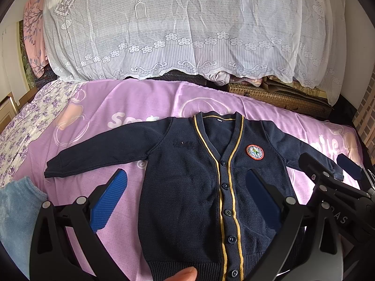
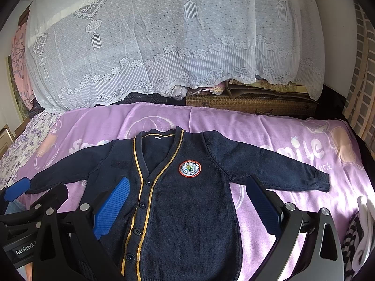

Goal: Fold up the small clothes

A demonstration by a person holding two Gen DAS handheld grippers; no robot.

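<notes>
Left wrist view: the left gripper (image 1: 185,194) hangs spread wide over the navy cardigan (image 1: 187,187), lying flat mid-bed on the purple sheet (image 1: 145,98).

Right wrist view: the right gripper (image 2: 187,201) is likewise released above the cardigan (image 2: 192,210); bare sheet (image 2: 269,126) borders its right sleeve.

A purple bedsheet (image 1: 140,98) printed with white cartoon shapes and lettering covered the bed. Behind the sheet, a white lace cloth (image 1: 164,35) with flower and tassel patterns draped over a tall heap. Under the lace's hem, at the sheet's far edge, sat a brown woven case (image 2: 246,103). A floral purple-and-white fabric (image 1: 21,126) lay along the sheet's left side, with pink flowered cloth (image 1: 32,35) hanging behind it. A black-and-white striped cloth (image 2: 358,234) lay at the sheet's near right corner.
</notes>
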